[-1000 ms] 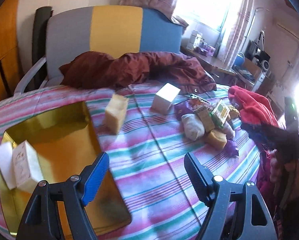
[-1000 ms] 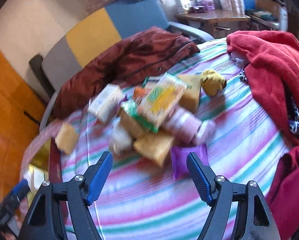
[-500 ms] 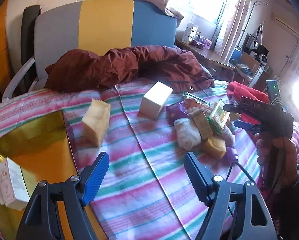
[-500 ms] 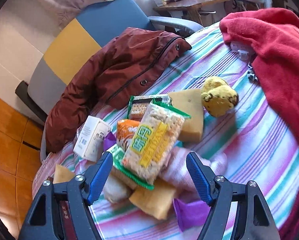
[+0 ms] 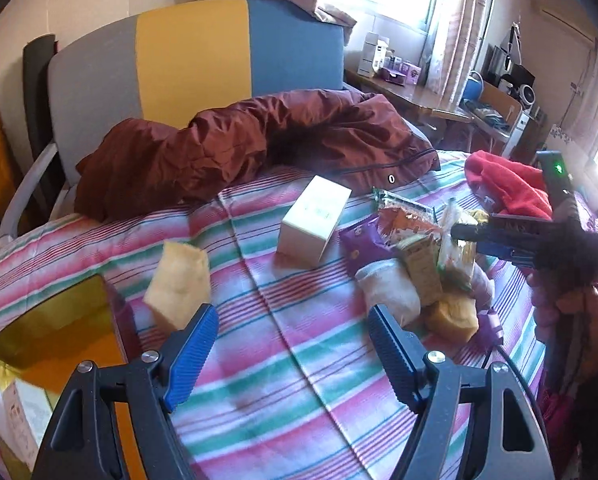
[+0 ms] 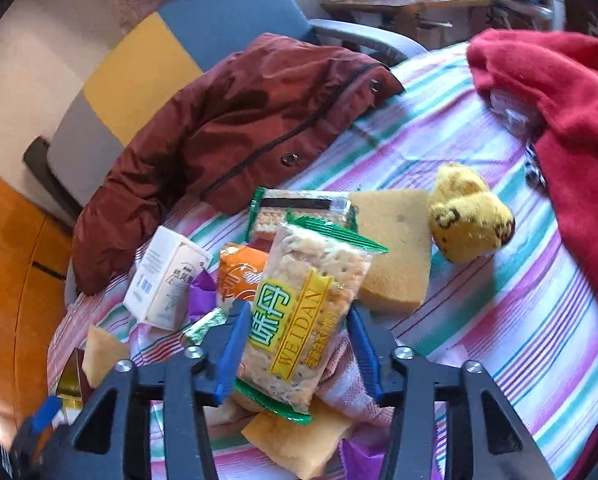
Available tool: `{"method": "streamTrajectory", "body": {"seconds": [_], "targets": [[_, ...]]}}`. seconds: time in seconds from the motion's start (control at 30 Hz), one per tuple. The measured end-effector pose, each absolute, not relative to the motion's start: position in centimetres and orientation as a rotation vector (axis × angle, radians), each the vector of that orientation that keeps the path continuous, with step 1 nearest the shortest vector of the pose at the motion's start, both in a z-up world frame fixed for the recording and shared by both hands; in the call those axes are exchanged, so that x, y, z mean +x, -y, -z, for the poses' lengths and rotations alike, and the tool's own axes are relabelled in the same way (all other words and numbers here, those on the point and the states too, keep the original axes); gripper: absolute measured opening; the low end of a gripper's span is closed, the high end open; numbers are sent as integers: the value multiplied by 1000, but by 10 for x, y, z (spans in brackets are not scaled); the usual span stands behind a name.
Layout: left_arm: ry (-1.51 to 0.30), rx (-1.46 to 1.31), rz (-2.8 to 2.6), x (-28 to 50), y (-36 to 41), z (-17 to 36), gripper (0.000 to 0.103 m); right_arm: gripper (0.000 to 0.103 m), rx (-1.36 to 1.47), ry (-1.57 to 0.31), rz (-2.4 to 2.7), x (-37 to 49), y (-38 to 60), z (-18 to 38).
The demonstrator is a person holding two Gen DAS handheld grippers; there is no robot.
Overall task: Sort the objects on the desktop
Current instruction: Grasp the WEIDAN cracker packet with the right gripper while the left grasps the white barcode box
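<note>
In the right wrist view a clear cracker packet (image 6: 303,308) with a yellow-green label lies on top of a heap of snacks. My right gripper (image 6: 297,340) straddles it; its jaws are closing and both blue pads touch the packet's sides. Around the packet lie a white carton (image 6: 167,276), an orange packet (image 6: 239,272), a wafer packet (image 6: 299,208), a yellow sponge (image 6: 395,248) and a yellow plush toy (image 6: 469,216). My left gripper (image 5: 291,344) hangs open over the striped cloth (image 5: 299,392) with nothing between its fingers. A sponge (image 5: 179,284) stands just ahead of its left finger.
A gold tray (image 5: 59,332) at the lower left holds a small carton (image 5: 23,412). A white box (image 5: 313,220) stands mid-cloth. A brown jacket (image 5: 239,152) lies along the far edge before a chair (image 5: 195,52). Red clothing (image 6: 559,92) covers the right side.
My right gripper came down onto the snack heap and its jaws narrowed around the cracker packet. My left gripper shifted right, so the gold tray slid toward the view's left edge.
</note>
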State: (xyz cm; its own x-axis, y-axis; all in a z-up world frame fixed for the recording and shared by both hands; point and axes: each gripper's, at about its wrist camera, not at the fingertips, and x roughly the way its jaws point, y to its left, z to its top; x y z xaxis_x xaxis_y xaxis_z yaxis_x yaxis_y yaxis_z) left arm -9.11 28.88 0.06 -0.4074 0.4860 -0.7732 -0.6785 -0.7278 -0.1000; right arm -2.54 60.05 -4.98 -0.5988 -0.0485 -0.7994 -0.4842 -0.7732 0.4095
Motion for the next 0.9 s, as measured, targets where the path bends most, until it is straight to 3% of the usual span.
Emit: {"method": "streamTrajectory", "body": {"seconds": [0.03, 0.17, 0.27, 0.33, 0.47, 0.9], "targets": [[-300, -1078, -2151, -94, -292, -1, 78, 38, -1239, -885, -2461, -23, -601, 48], [-342, -1072, -2153, -108, -309, 1, 78, 36, -1248, -838, -2532, -22, -602, 48], [-391, -1064, -2159, -118, -324, 4, 78, 44, -1234, -842, -2556, -22, -604, 51], [-431, -1052, -2161, -126, -335, 6, 78, 58, -1221, -852, -2554, -23, -605, 49], [-526, -1027, -2145, -137, -360, 15, 78, 68, -1199, -868, -2539, -23, -607, 48], [-735, -1016, -2024, -170, -425, 57, 80, 68, -1243, -813, -2565, -31, -598, 50]]}}
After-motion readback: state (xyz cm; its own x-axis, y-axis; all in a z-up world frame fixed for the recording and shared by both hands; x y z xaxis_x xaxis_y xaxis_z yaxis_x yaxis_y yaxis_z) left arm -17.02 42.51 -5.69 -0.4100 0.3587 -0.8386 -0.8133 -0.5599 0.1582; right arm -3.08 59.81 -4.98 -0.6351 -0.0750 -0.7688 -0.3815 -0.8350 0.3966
